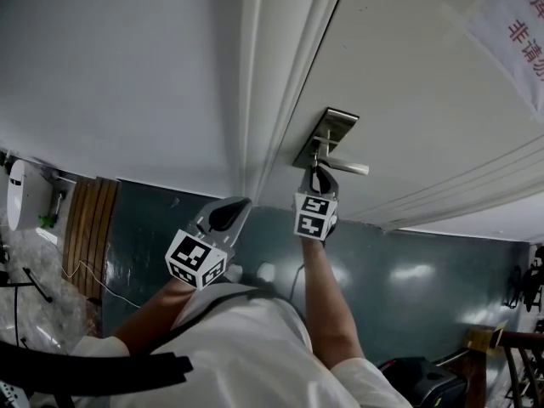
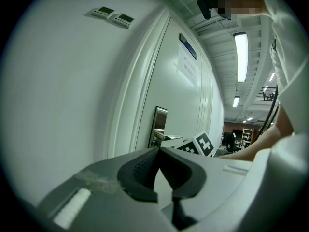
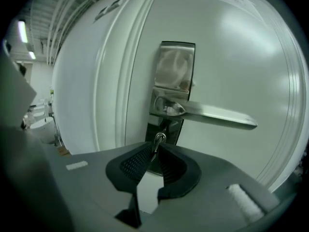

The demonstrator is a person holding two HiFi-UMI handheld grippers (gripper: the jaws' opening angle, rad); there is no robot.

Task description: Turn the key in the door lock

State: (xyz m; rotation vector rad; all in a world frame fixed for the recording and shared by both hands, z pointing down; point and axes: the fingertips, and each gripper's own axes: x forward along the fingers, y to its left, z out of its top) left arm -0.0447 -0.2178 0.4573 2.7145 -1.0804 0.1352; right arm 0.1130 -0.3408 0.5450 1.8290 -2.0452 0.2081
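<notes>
A silver lock plate [image 3: 174, 81] with a lever handle [image 3: 217, 115] is fixed to the white door [image 1: 408, 100]. A small key [image 3: 159, 138] with a round head sticks out of the keyhole under the handle. My right gripper [image 3: 155, 148] is at the lock, below the handle [image 1: 348, 167]. The key's head lies between its pad tips, which stand slightly apart around it. My left gripper [image 1: 231, 213] hangs lower, by the door frame and away from the lock. Its jaws [image 2: 158, 151] meet at the tips with nothing between them. The lock plate [image 2: 159, 124] shows beyond them.
The white door frame [image 1: 263, 100] runs beside the lock, with plain wall [image 1: 119, 75] to its left. A paper notice [image 1: 514, 32] is stuck high on the door. Two small wall panels [image 2: 113, 15] sit on the wall. A wooden slatted piece [image 1: 89, 219] stands on the floor.
</notes>
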